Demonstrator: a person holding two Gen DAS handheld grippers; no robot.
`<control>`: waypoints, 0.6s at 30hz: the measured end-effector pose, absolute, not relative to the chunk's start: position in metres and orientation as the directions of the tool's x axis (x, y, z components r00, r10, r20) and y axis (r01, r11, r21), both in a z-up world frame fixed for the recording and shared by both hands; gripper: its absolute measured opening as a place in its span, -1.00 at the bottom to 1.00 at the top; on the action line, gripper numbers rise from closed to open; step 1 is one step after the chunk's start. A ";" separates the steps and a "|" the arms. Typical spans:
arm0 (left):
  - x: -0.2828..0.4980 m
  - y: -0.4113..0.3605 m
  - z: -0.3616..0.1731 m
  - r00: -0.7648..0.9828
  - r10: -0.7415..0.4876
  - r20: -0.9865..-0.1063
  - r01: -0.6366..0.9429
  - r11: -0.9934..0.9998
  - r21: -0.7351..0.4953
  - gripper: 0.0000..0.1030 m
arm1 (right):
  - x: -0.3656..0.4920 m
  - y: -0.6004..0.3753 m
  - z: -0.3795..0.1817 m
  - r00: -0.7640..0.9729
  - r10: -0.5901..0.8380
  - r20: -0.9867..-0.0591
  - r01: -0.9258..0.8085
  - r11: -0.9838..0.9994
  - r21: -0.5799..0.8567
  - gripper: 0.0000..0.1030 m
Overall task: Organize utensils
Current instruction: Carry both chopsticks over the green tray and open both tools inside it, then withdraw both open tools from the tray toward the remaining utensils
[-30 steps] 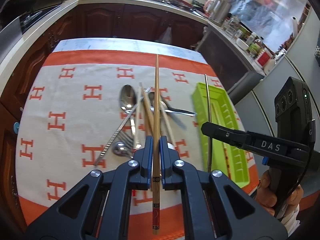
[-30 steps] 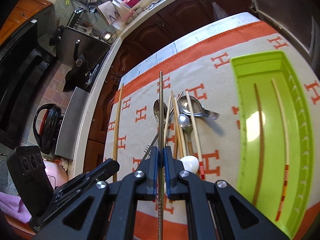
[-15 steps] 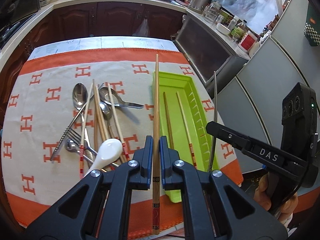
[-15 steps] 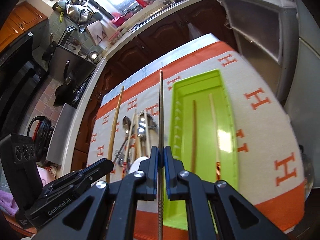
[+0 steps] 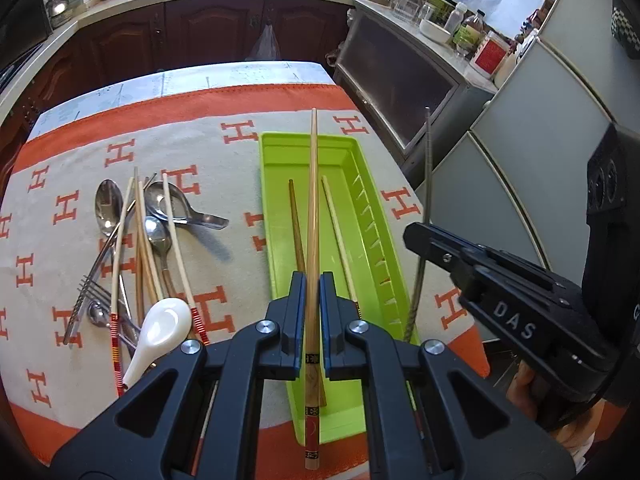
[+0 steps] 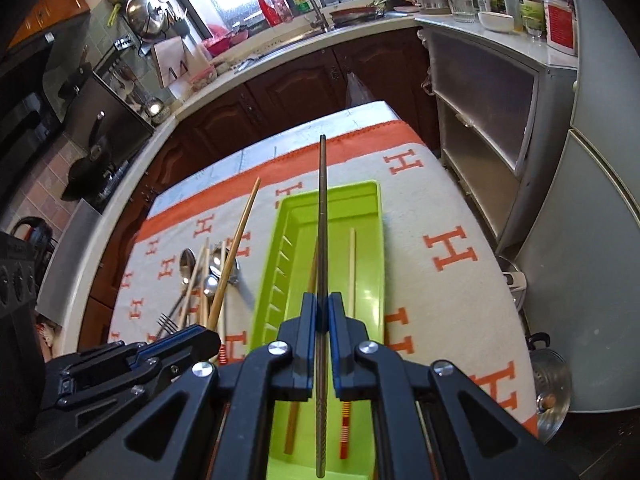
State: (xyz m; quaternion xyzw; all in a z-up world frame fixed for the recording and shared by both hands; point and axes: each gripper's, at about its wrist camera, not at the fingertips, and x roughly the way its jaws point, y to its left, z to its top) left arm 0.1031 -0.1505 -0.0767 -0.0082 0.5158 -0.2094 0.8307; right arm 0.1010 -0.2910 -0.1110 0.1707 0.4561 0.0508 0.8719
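Utensils: most lie heaped on the H-patterned cloth [image 5: 240,152], at about 9 o'clock from the green tray [image 5: 276,216]. The heap holds metal spoons [image 5: 108,204], a fork [image 5: 86,294], a white ceramic spoon [image 5: 160,328] and loose chopsticks. Two chopsticks already lie lengthwise in the tray.

Left gripper [image 5: 307,312]: fingers closed on a wooden chopstick [image 5: 313,200], clamped near its decorated butt, tip toward 12 o'clock, above the tray and parallel to its long sides. Judgement: it is held in line so that it can drop flat beside the two inside.

Right gripper [image 6: 324,320]: fingers pinched tight on a metal chopstick [image 6: 322,216], also pointing to 12 o'clock, along the tray's length.

Views: the left camera shows the whole heap and the person's hand [image 5: 520,384] under the right tool. It places the metal chopstick at 3 o'clock, over the tray's right rim. The right camera shows that chopstick over the tray's middle, plus a steel pot lid at 4 o'clock beyond the table edge. Height above the tray floor: cannot tell.
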 end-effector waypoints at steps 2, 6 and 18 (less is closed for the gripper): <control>0.106 -0.155 -0.083 0.372 -0.354 -0.858 0.341 0.912 -0.228 -0.92 | 0.107 -0.291 -0.120 0.554 0.235 -0.799 0.069 0.943 0.325 -0.89; 0.112 -0.161 -0.094 0.361 -0.347 -0.866 0.345 0.912 -0.222 -0.91 | 0.115 -0.290 -0.135 0.515 0.245 -0.821 0.068 0.944 0.324 -0.88; 0.112 -0.159 -0.100 0.354 -0.307 -0.884 0.357 0.917 -0.176 -0.61 | 0.117 -0.287 -0.144 0.491 0.286 -0.823 0.082 0.925 0.370 -0.53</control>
